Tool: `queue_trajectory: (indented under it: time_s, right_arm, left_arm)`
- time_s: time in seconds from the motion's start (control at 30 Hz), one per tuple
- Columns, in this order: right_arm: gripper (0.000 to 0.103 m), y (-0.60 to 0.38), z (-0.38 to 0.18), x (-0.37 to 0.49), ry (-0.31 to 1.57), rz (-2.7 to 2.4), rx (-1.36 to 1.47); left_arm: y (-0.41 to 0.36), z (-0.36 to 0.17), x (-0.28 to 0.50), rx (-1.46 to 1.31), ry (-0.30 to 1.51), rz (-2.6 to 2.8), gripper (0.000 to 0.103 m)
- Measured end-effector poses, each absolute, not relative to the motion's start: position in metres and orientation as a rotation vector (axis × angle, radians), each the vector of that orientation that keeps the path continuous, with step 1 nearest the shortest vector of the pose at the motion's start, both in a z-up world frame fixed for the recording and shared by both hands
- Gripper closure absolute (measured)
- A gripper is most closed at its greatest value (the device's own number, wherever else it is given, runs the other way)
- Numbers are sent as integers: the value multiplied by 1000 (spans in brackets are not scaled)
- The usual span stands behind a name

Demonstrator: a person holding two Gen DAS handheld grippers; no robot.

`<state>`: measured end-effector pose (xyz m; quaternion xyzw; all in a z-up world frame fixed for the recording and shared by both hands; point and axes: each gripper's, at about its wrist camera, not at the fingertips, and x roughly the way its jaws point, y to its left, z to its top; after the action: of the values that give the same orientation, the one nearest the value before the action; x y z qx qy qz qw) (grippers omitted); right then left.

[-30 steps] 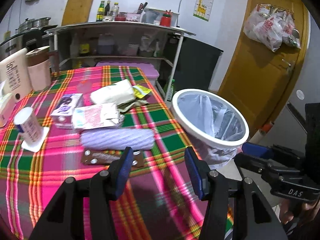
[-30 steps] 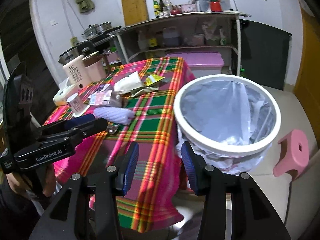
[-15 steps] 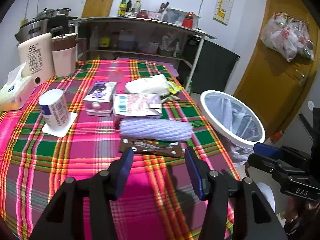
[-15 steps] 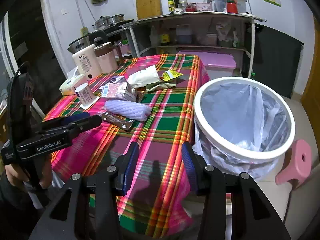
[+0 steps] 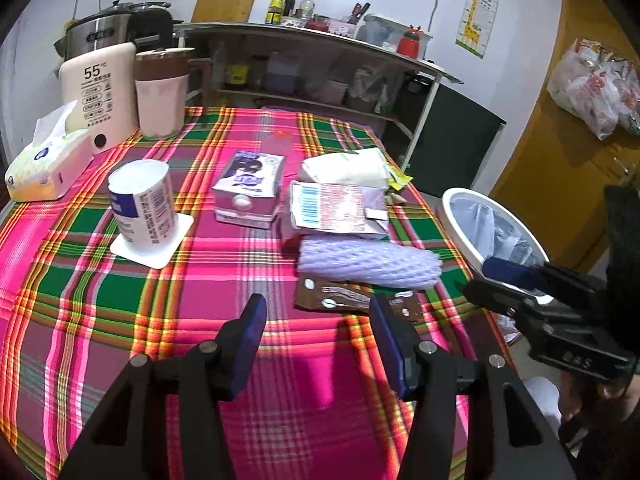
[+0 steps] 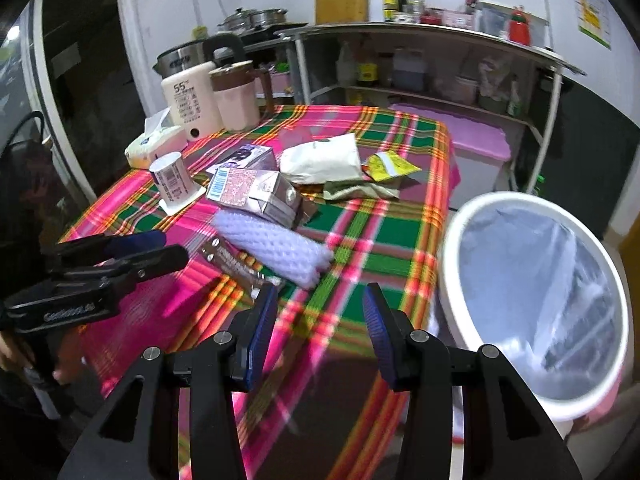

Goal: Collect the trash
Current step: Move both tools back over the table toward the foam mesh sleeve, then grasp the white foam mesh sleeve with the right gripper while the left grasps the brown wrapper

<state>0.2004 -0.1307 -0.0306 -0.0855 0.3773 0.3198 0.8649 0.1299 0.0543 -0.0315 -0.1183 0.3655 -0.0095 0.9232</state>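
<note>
Trash lies on the plaid tablecloth (image 5: 120, 292): a purple foam net sleeve (image 5: 368, 262) (image 6: 276, 246), a brown blister pack (image 5: 352, 300) (image 6: 236, 266), a flattened pink carton (image 5: 336, 208) (image 6: 256, 194), a purple box (image 5: 250, 184), a white pouch (image 5: 344, 168) (image 6: 320, 158) and a yellow wrapper (image 6: 388, 166). The white bin (image 6: 536, 300) (image 5: 492, 232) with a clear liner stands off the table's right edge. My left gripper (image 5: 318, 336) is open and empty, just short of the blister pack. My right gripper (image 6: 320, 328) is open and empty over the table's near edge.
A paper cup on a coaster (image 5: 142, 208), a tissue box (image 5: 44, 168), a white kettle (image 5: 100, 92) and a pink jug (image 5: 160, 88) stand at the left and back. A shelf unit (image 6: 420, 64) is behind the table. A wooden door (image 5: 560, 152) is at the right.
Both grippers swung left and toward the table. The left view now centres on the trash pile and the bin has slid to its right edge. Both stay open and empty.
</note>
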Motion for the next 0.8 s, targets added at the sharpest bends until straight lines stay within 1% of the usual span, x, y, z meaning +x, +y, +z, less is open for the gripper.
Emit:
queue_trajectory:
  time_s: [0.3,0.57,0.6,0.63,0.67,0.73,0.8]
  right_arm:
    - [57,-90,-39,237,793,802,-269]
    - [58,-73,-52,240,870,911,-331]
    - [62,-73,-51,238,880,925,-324]
    - [69,-73,-51,236,887,933,-319]
    - [70,-73,-51,233,893,936,-319]
    - [78,-73,-51,227,900,930,-323]
    - [80,-75,-50,222,914,927,-302]
  left_arm:
    - [69,-34,134,-271,757,-9,48]
    - [74,-33,130,-292,758,-9,47]
    - [74,-33,130,-295,758,-9,47]
    - [75,-33,129,-297,757,-10,47]
    - [75,-32,127,-298,756,-9,47]
    - [76,-31,124,-302,754,-6,47]
    - [78,-29,121,-309,751,-1,47]
